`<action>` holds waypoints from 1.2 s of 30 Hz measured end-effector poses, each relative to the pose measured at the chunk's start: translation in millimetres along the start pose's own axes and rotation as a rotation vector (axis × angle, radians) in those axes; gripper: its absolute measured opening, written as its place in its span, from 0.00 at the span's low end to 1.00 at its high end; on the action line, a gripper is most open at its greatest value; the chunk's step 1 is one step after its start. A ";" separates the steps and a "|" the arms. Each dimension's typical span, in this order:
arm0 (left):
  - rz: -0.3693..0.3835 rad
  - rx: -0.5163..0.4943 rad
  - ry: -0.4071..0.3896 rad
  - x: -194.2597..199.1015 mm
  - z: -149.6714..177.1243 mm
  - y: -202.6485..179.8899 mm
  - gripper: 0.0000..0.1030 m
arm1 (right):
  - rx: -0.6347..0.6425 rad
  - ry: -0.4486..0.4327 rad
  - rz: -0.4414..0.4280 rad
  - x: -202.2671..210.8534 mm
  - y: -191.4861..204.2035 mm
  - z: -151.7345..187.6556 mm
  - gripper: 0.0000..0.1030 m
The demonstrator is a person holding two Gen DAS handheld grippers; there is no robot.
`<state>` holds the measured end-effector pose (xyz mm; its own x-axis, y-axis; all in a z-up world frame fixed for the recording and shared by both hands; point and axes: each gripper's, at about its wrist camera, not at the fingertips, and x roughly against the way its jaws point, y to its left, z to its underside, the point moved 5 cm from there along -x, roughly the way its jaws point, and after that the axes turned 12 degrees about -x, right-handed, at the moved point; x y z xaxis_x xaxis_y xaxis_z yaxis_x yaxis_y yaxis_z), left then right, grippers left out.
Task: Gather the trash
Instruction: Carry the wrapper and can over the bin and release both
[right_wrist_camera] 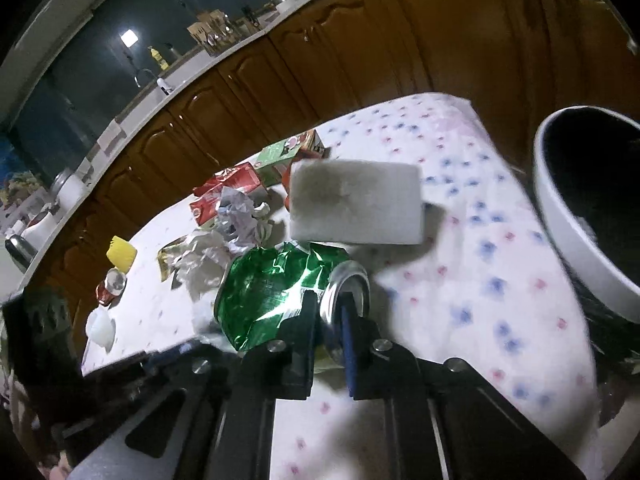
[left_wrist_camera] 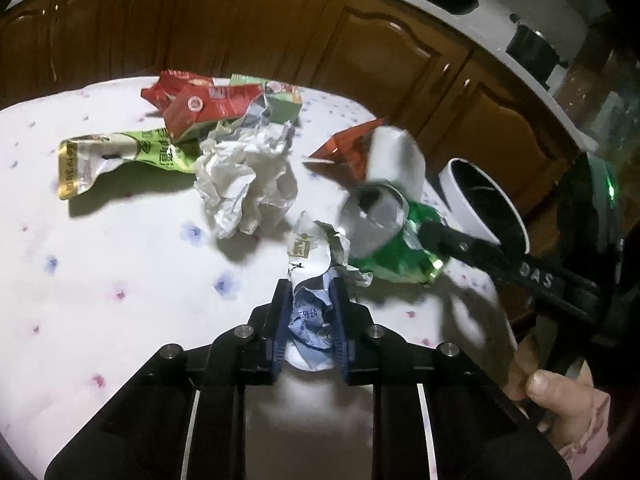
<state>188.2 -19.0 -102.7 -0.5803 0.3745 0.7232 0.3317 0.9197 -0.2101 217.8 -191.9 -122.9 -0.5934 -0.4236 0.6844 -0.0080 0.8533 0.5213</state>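
Left tongs (left_wrist_camera: 308, 320): closed on a crumpled printed wrapper (left_wrist_camera: 310, 314), pinched between the blue pads at the near edge of the surface (left_wrist_camera: 100, 280). You keep the squeeze firm; the paper is soft and could slide out.
Right tongs (right_wrist_camera: 326, 320): closed on the rim of a crushed green can (right_wrist_camera: 276, 288), one finger inside the mouth, one outside. You hold the can level so the thin rim does not twist free.
White block (right_wrist_camera: 356, 202): a sponge-like slab just behind the can, apparently resting against it. You lift the can slowly, or the slab may tumble.
Bin (right_wrist_camera: 580, 216): white rim, dark inside, at the right edge of the surface, near the can. You carry the can there first, judging by the short path.
Remaining trash: white crumpled paper (left_wrist_camera: 244, 184), green pouch (left_wrist_camera: 120, 156), red cartons (left_wrist_camera: 204, 106) lie farther left, well apart from both tongs.
Crossing risk: the tongs work close together; you move one at a time.
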 end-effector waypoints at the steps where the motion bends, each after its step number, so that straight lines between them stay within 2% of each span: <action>1: 0.000 -0.001 -0.008 3.5 -1.2 -1.4 0.17 | -0.001 -0.007 -0.002 6.7 -1.8 1.6 0.11; 10: 0.047 -0.074 -0.095 33.0 -17.2 -38.2 0.16 | -0.033 -0.084 0.018 67.6 -34.0 11.5 0.11; 18: 0.096 -0.137 -0.103 23.7 -35.1 -76.5 0.16 | -0.069 -0.154 0.054 103.9 -64.7 1.7 0.10; 36: 0.153 -0.212 -0.092 -2.9 -64.3 -128.8 0.16 | -0.080 -0.255 0.111 139.5 -98.3 -35.2 0.10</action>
<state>195.0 -146.1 -35.5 -0.5733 0.5251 0.6290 0.5632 0.8101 -0.1630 164.1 -345.6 -60.8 -0.7702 -0.2301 0.5948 0.1263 0.8592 0.4959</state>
